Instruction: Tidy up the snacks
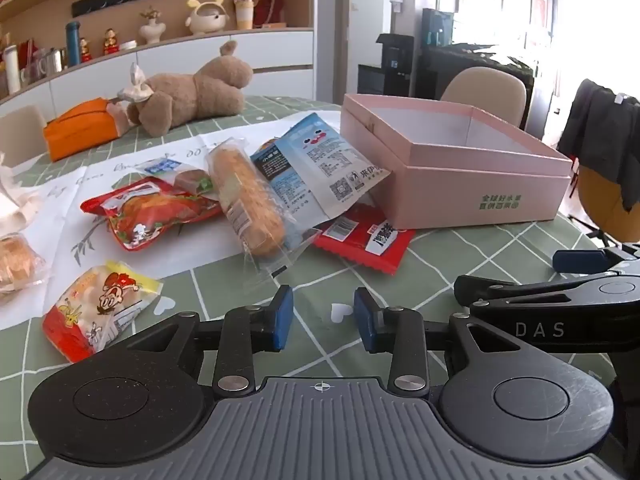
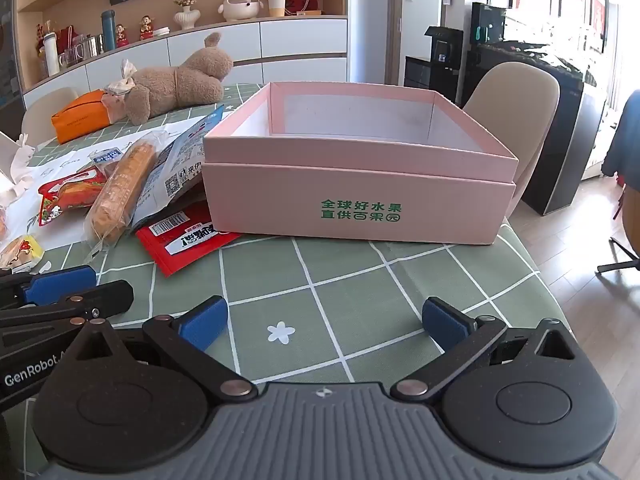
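left wrist view – left gripper [image 1: 323, 318] jaws narrowly parted, empty; right gripper [image 2: 325, 322] jaws wide apart, facing pink box [image 2: 356, 200].

I see a pink box [image 2: 360, 196] with green letters, a green tablecloth [image 2: 320, 280] with white squares, and a red snack pack [image 2: 180, 240].

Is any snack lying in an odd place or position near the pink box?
Yes. The blue-white packet leans tilted against the pink box instead of lying flat, the red packet is tucked partly under it, and the bread stick lies across the pile.
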Tool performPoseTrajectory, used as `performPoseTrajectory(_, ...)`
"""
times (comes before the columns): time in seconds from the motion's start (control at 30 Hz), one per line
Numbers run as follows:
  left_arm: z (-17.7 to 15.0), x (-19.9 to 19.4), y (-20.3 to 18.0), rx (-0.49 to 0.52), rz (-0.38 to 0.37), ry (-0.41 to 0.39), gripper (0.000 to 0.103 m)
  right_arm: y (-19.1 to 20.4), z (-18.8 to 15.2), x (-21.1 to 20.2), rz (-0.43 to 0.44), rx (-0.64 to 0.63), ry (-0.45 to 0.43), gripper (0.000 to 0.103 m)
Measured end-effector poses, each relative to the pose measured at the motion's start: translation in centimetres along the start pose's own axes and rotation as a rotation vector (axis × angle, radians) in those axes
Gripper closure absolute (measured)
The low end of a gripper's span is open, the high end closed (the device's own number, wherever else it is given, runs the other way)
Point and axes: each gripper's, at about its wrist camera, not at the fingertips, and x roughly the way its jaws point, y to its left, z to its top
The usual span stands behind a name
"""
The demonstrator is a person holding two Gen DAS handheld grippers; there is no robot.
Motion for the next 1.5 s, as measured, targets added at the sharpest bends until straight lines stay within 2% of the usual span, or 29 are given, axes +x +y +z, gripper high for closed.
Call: performPoseTrajectory(1.5, -0.03, 0.01, 0.01, 0.019, 0.014, 0.001, 0.064, -0.04, -0.01, -0.06, 0.001, 0.001, 0.000, 0.000)
